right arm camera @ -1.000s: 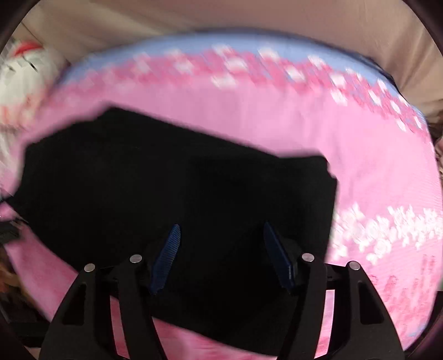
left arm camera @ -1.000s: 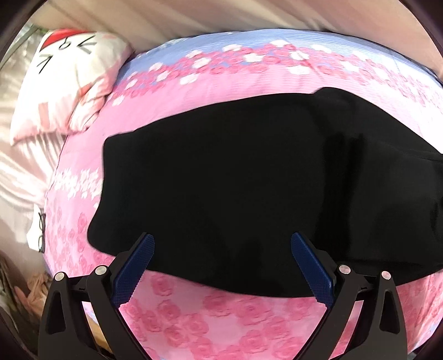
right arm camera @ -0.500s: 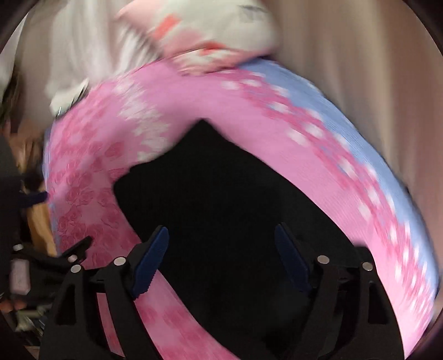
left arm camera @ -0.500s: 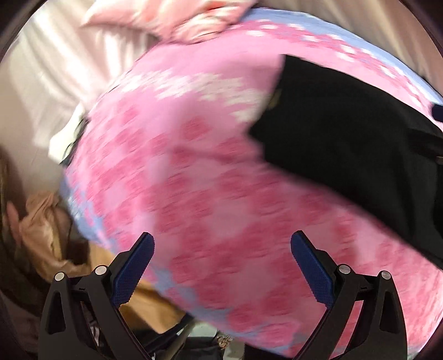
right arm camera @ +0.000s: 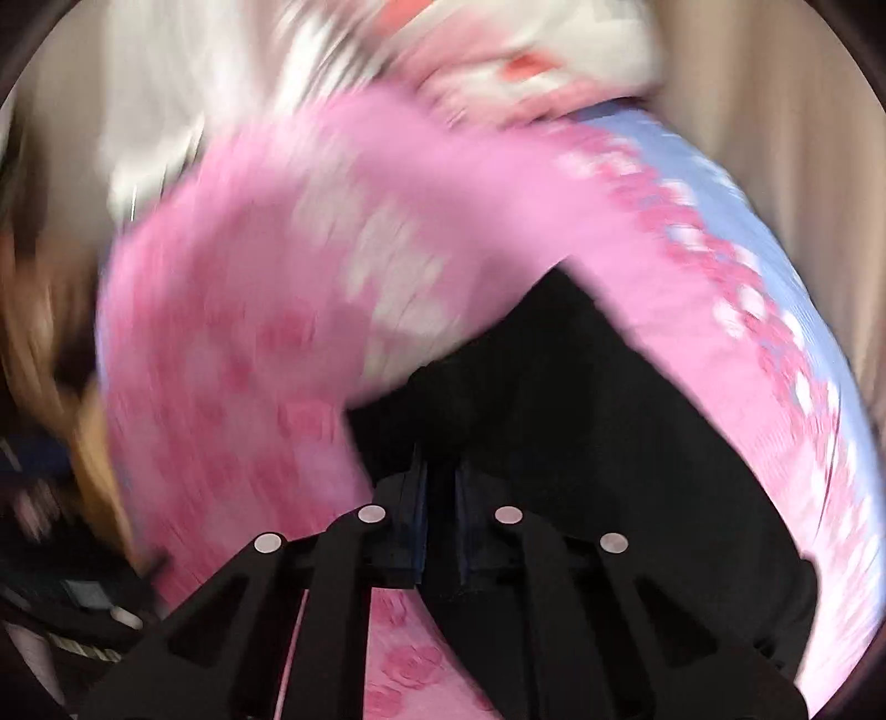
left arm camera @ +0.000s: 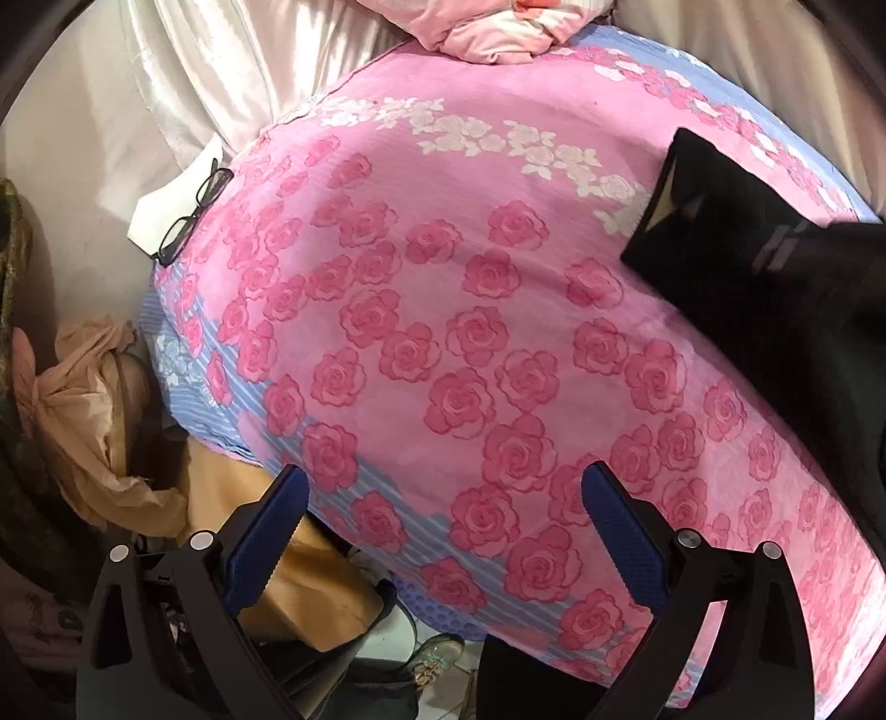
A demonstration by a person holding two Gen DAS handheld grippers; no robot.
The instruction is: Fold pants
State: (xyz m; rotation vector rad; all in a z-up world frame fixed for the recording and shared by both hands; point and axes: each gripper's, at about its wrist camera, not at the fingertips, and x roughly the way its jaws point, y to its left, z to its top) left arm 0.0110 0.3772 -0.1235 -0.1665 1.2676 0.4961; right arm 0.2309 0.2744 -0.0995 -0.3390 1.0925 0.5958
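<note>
Right gripper (right arm camera: 440, 487) had its blue pads nearly together, apparently pinching the near edge of the black pants (right arm camera: 581, 432), tho the view was badly blurred. Left gripper (left arm camera: 443, 531) stood wide, holding nothing, over the rose bedspread (left arm camera: 443, 332) near the bed's corner, w/ the pants off to its right (left arm camera: 747, 266), waistband end showing. Glasses (left arm camera: 191, 216) sat at the bed edge, a pillow (left arm camera: 498, 27) beyond. Step looked like gripping for a fold. Next prob needs the left gripper brought to the pants to take a matching edge.

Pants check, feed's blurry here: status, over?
Left gripper open over pink bedspread, empty. Right gripper shut on black pants. Glasses at bed edge, clear of pants.
</note>
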